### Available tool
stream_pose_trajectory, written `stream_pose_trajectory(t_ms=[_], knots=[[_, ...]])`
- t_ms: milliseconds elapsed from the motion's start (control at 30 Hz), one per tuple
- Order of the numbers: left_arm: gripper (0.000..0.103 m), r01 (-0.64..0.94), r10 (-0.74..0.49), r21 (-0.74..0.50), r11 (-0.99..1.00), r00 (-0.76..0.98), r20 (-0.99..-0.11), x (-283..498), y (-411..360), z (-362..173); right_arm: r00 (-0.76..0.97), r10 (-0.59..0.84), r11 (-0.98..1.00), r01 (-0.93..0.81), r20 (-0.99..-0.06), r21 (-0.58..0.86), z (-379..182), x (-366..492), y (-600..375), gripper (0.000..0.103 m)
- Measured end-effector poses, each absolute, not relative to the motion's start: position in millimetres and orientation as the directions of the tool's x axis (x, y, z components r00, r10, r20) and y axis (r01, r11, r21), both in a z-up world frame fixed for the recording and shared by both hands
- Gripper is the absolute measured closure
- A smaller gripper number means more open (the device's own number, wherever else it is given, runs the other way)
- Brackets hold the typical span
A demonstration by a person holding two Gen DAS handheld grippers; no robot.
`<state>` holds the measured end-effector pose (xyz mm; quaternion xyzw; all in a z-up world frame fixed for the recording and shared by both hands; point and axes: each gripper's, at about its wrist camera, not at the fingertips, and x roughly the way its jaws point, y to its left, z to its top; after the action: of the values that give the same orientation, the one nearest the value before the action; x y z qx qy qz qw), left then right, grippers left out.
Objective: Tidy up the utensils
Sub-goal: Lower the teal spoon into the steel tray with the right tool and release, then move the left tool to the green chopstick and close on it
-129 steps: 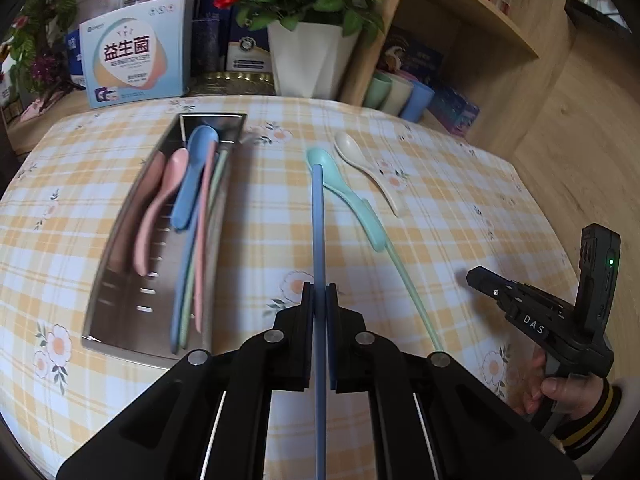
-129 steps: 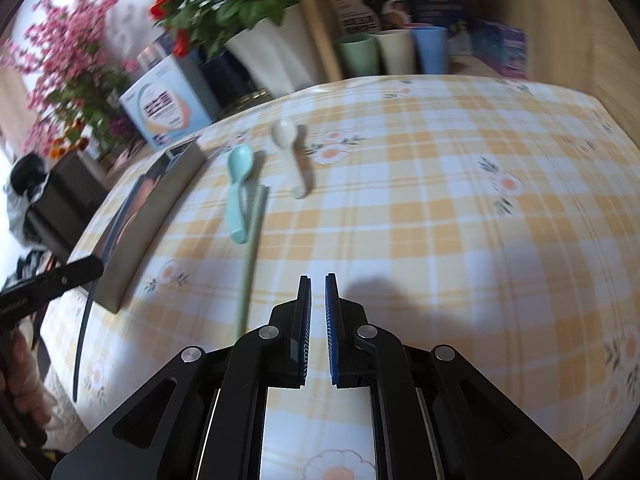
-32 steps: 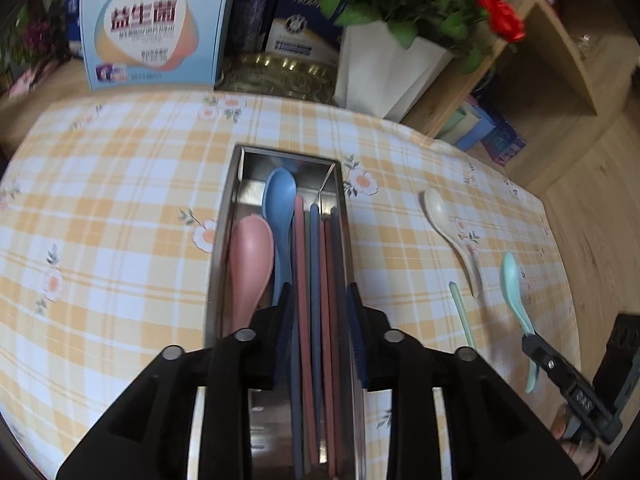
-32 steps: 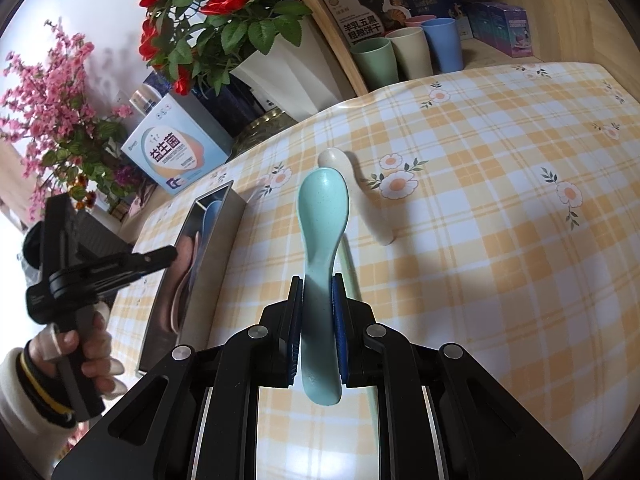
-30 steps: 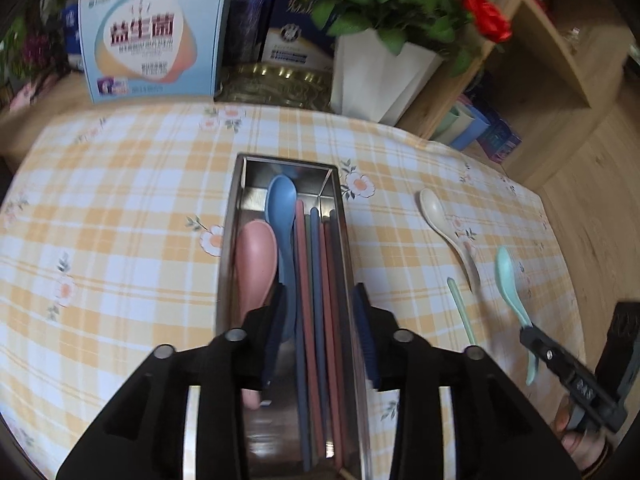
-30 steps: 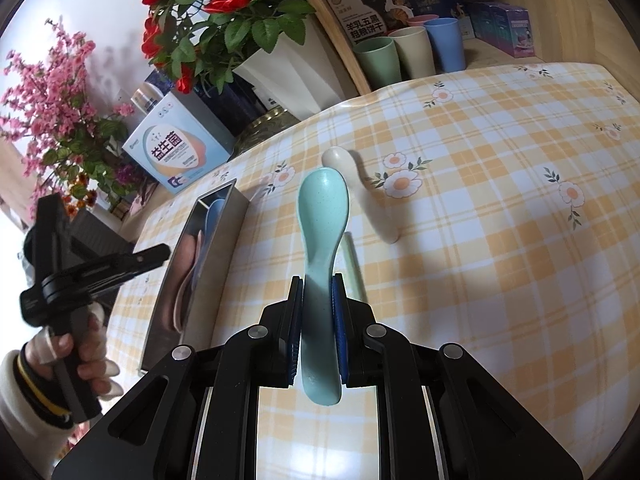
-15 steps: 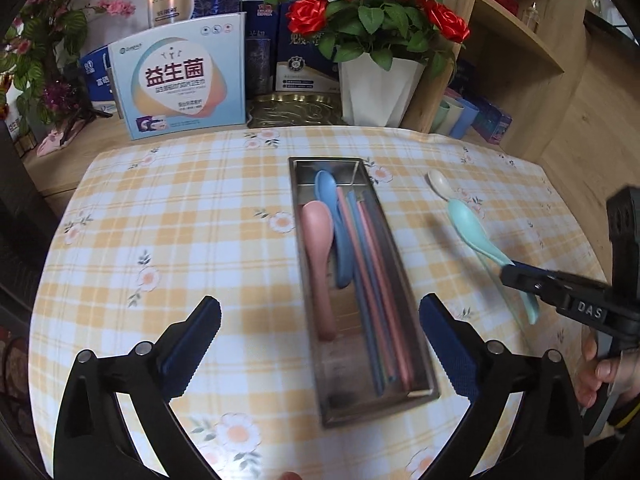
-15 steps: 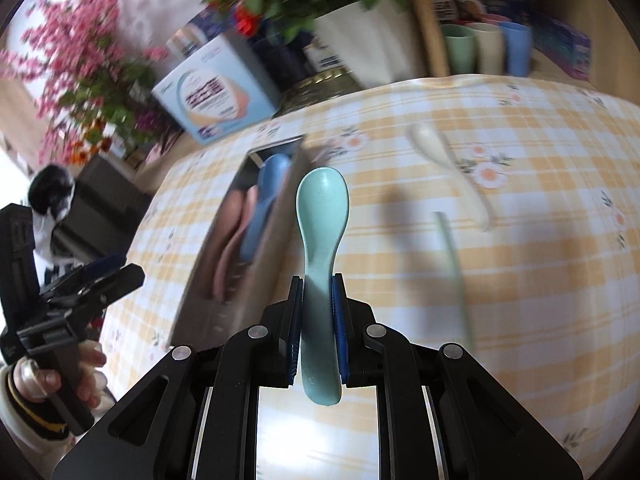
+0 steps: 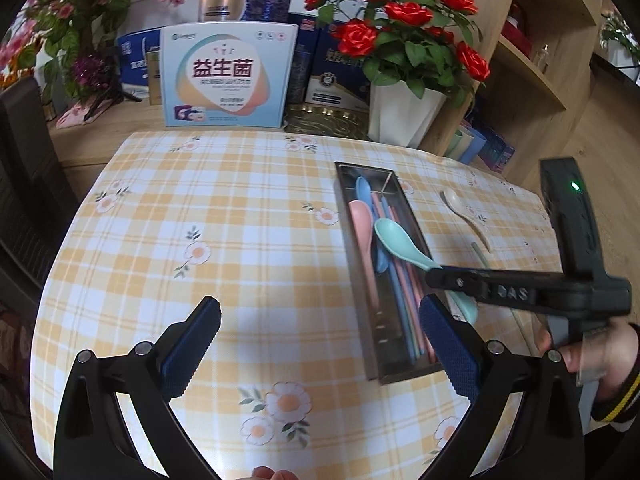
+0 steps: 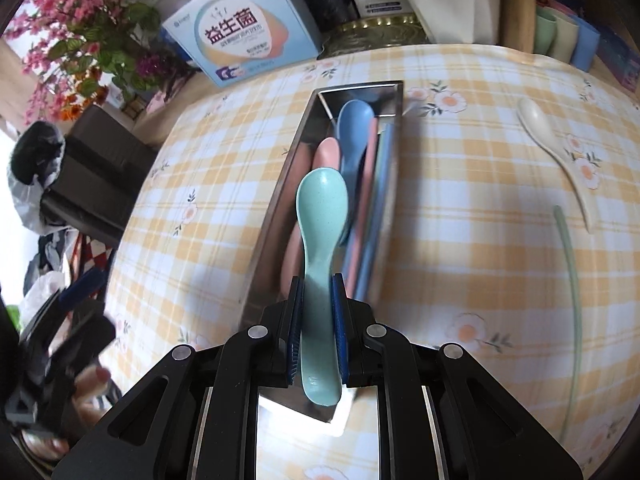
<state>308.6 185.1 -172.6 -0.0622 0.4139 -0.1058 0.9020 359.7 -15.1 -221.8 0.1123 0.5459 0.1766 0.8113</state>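
Observation:
A steel utensil tray (image 9: 415, 223) (image 10: 288, 164) lies on the checked tablecloth and holds a pink spoon (image 9: 362, 224), a blue spoon (image 10: 354, 128) and several chopsticks. My right gripper (image 10: 317, 300) (image 9: 434, 274) is shut on a mint green spoon (image 10: 320, 216) (image 9: 400, 240), holding it over the tray with the bowl pointing away. My left gripper (image 9: 320, 320) is wide open and empty above the cloth, left of the tray. A cream spoon (image 9: 466, 214) (image 10: 548, 140) and a green chopstick (image 10: 568, 280) lie on the cloth right of the tray.
A printed box (image 9: 228, 76), a white pot of red roses (image 9: 404, 116) and more boxes stand at the table's back edge. A wooden shelf (image 9: 532, 64) with cups (image 10: 564, 36) stands at the right. A dark chair (image 9: 24, 184) is at the left.
My right gripper has carried the mint spoon over the tray and lower toward it. My left gripper has drawn back to the left, still wide open.

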Motion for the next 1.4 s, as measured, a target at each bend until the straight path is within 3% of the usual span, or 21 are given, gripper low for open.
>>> stream_pose_trajectory(t_ms=[300, 633, 1000, 1400], knots=[[0.006, 0.096, -0.234, -0.226, 0.969, 0.639, -0.733, 298.8, 206.2, -178.4, 0.307, 0.384, 0.923, -0.109, -0.871, 0.369, -234.0, 367.3, -1.4, 0.088], [0.006, 0.094, -0.229, -0.221, 0.971, 0.64, -0.733, 300.7, 200.1, -176.6, 0.267, 0.447, 0.895, -0.112, -0.854, 0.433, -237.4, 358.7, 4.3, 0.087], [0.006, 0.129, -0.246, -0.213, 0.969, 0.63, -0.736, 299.8, 173.4, -169.5, 0.517, 0.413, 0.909, -0.19, -0.75, 0.371, -192.2, 334.9, -54.6, 0.087], [0.007, 0.188, -0.231, -0.144, 0.971, 0.614, -0.755, 303.6, 89.1, -166.3, 0.68, 0.304, 0.949, -0.154, -0.668, 0.275, -195.1, 303.3, -173.6, 0.087]])
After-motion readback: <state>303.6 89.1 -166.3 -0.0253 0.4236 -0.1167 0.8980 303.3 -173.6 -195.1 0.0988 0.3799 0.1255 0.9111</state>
